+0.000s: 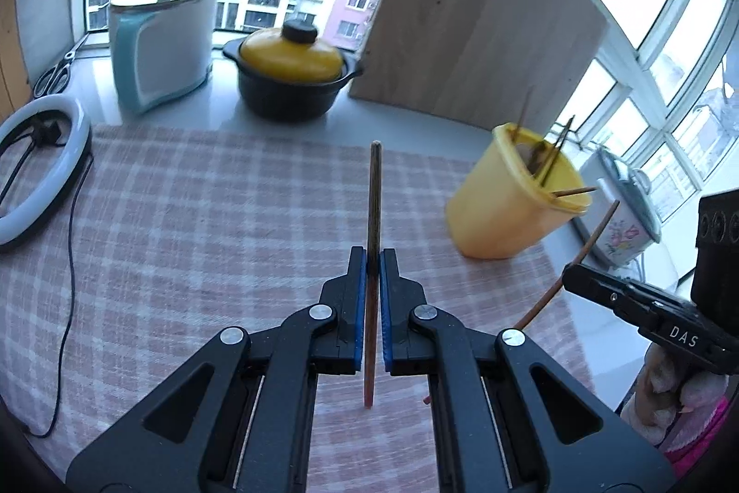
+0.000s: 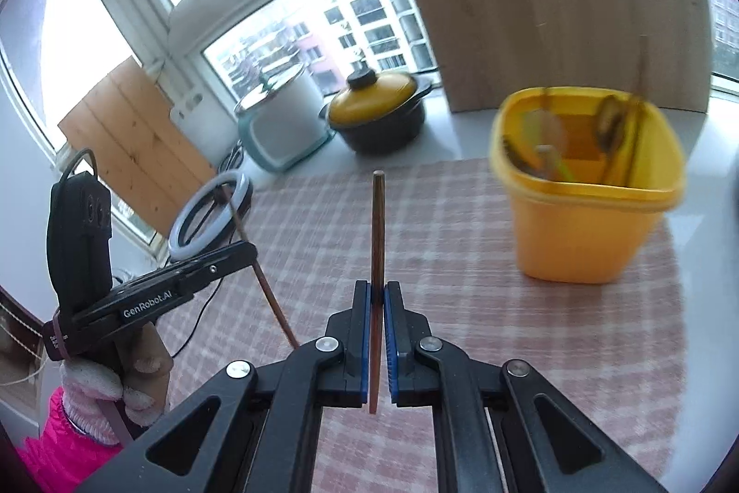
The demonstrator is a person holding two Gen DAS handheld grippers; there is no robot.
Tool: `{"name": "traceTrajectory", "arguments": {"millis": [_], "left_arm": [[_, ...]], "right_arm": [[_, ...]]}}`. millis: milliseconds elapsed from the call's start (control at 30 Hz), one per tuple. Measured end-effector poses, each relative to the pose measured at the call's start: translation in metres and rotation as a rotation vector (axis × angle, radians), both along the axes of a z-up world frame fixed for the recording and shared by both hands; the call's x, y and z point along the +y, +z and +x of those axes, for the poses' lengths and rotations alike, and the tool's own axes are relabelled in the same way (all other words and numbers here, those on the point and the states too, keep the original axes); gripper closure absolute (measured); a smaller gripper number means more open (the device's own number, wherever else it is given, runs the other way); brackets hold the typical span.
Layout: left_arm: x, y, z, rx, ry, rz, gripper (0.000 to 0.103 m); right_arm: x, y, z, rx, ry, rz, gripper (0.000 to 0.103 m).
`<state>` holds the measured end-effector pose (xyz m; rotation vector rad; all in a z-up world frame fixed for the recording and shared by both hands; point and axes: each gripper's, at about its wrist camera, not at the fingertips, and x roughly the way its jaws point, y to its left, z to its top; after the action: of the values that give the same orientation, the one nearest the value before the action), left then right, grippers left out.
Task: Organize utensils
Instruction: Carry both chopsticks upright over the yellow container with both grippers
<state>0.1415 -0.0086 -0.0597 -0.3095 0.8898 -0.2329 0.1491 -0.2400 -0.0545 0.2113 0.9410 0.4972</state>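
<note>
Two handheld grippers hover over a pink-and-white checked tablecloth (image 1: 194, 216), each clamped on one chopstick. The left gripper (image 1: 374, 257) holds a dark wooden chopstick (image 1: 374, 192) upright between closed blue-padded jaws. The right gripper (image 2: 376, 289) grips a second chopstick (image 2: 377, 234) the same way.

The lower end of each chopstick runs down between the gripper arms, so the tips are partly lost against the cloth. A yellow plastic utensil holder (image 2: 586, 225) stands at the cloth's far right edge. Motion blur smears it in the right wrist view, so its contents are hard to name; the left wrist view shows several thin sticks (image 1: 556, 151) leaning out of it. Fisheye edges cut off both hands.

Behind the cloth, a pale counter runs under a wide window facing apartment blocks. On it sit a black pot with a yellow lid (image 1: 293, 75), a white and teal lidded container (image 1: 164, 40), a tall wooden board (image 1: 480, 17), scissors (image 1: 57, 70) and a ring light (image 1: 41, 174).
</note>
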Motion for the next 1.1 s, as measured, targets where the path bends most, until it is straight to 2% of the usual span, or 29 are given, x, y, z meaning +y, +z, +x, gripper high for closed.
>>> {"name": "traceTrajectory", "arguments": {"millis": [533, 833, 1100], "left_arm": [[-0.029, 0.045, 0.009, -0.099, -0.048, -0.055, 0.100], [-0.039, 0.085, 0.025, -0.191, -0.048, -0.080, 0.100], [-0.058, 0.108, 0.040, -0.243, -0.065, -0.075, 0.100]], "right_arm": [[-0.088, 0.055, -0.026, -0.127, -0.184, 0.065, 0.100], [-0.129, 0.092, -0.016, -0.213, -0.255, 0.071, 0.100], [-0.142, 0.118, -0.004, -0.278, -0.272, 0.055, 0.100]]}}
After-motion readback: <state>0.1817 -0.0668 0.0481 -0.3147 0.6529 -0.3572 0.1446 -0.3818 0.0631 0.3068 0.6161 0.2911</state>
